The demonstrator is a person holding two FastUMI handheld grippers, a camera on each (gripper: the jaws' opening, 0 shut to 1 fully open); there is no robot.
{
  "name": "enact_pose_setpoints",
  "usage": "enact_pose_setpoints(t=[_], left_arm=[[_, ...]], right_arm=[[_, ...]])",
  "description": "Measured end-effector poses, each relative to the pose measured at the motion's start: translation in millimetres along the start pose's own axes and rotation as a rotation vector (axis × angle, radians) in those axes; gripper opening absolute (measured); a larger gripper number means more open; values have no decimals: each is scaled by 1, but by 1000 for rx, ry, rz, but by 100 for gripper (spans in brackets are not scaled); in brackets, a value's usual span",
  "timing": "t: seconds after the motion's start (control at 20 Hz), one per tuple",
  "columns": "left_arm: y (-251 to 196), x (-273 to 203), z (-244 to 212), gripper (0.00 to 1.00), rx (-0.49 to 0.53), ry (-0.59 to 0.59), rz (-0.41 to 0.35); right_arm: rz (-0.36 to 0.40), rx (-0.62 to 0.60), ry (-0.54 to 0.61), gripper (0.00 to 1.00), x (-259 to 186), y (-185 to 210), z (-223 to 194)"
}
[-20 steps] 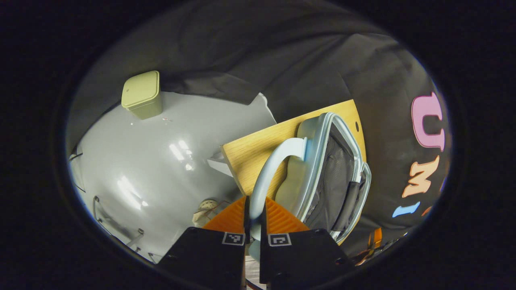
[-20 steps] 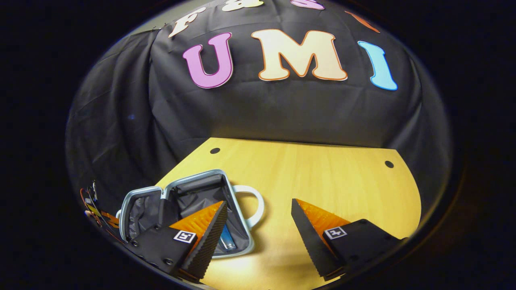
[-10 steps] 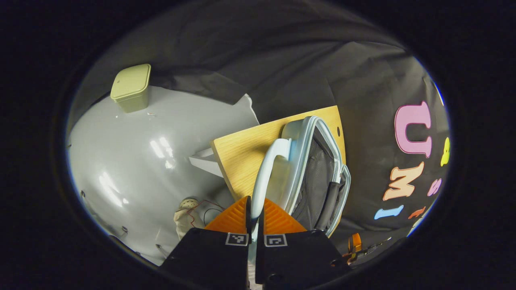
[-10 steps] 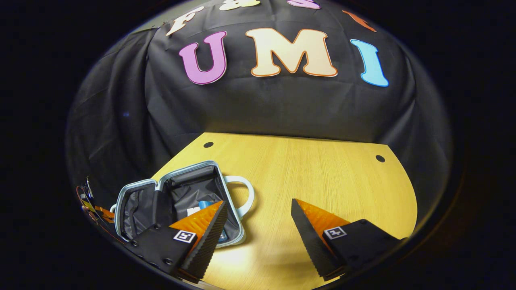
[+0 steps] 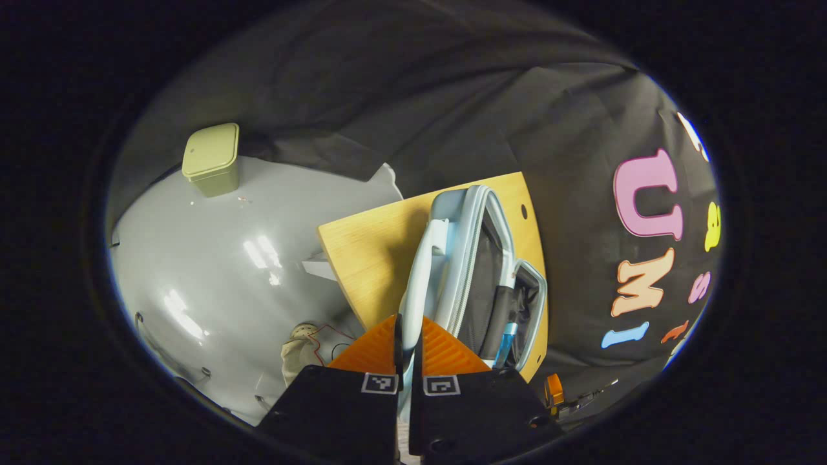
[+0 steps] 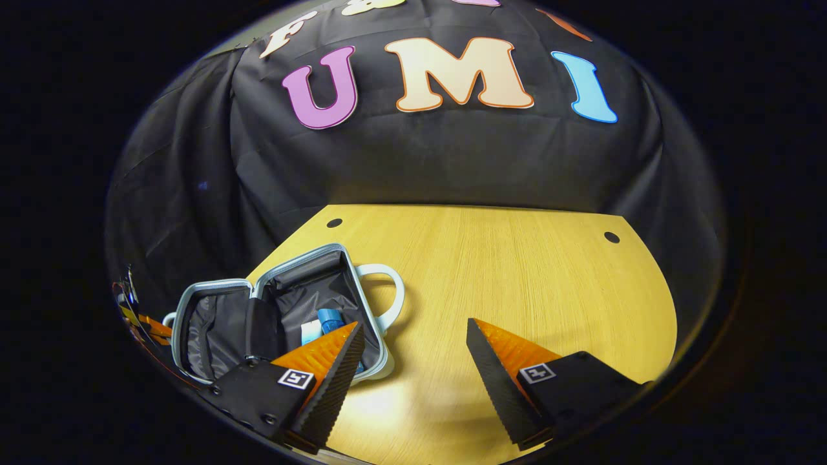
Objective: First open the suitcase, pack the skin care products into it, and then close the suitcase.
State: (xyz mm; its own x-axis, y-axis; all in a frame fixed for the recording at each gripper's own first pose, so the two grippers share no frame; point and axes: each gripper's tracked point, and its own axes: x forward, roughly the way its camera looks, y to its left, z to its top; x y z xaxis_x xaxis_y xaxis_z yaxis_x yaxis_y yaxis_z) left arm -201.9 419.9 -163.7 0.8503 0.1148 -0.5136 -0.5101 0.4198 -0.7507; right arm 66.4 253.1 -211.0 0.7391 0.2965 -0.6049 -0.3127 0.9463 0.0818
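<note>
The pale blue suitcase [image 6: 284, 310] lies open on the wooden table [image 6: 517, 271], grey lining showing. A blue-capped tube [image 6: 329, 318] and a white product [image 6: 310, 332] rest inside its right half. My right gripper [image 6: 413, 336] hovers open above the table beside the case, nothing between its fingers. In the left gripper view, my left gripper [image 5: 407, 336] is shut on the curved handle [image 5: 420, 284] of the near half [image 5: 455, 258], which stands tilted up, almost edge-on. Past it, the blue tube [image 5: 506, 339] shows in the far half.
A pale green lidded bin [image 5: 210, 158] stands on the grey floor [image 5: 213, 258] far beyond the table's edge. A second handle [image 6: 391, 294] sticks out of the suitcase's right side. The table to the right has two small holes [image 6: 611, 237].
The half held by my left gripper has swung more edge-on, and the blue tube now shows in the far half. My right gripper has drawn back a little, still open.
</note>
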Motion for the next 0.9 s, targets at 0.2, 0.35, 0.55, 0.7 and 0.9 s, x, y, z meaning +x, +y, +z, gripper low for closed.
enact_pose_setpoints(t=[0.2,0.35,0.55,0.7,0.9], left_arm=[[-41,-19,-3,0,96,-26,-17],[-65,-30,-8,0,174,-29,5],[-95,-35,-20,0,277,14,67],[-122,-41,-32,0,371,44,86],[-156,-41,-43,0,453,51,92]], right_arm=[[-3,36,-2,99,-2,-14,-4],[-12,64,-24,96,-5,-29,2],[-38,102,-44,99,-13,-55,2],[-62,126,-44,99,-22,-76,-5],[-70,151,-32,99,-37,-95,-16]])
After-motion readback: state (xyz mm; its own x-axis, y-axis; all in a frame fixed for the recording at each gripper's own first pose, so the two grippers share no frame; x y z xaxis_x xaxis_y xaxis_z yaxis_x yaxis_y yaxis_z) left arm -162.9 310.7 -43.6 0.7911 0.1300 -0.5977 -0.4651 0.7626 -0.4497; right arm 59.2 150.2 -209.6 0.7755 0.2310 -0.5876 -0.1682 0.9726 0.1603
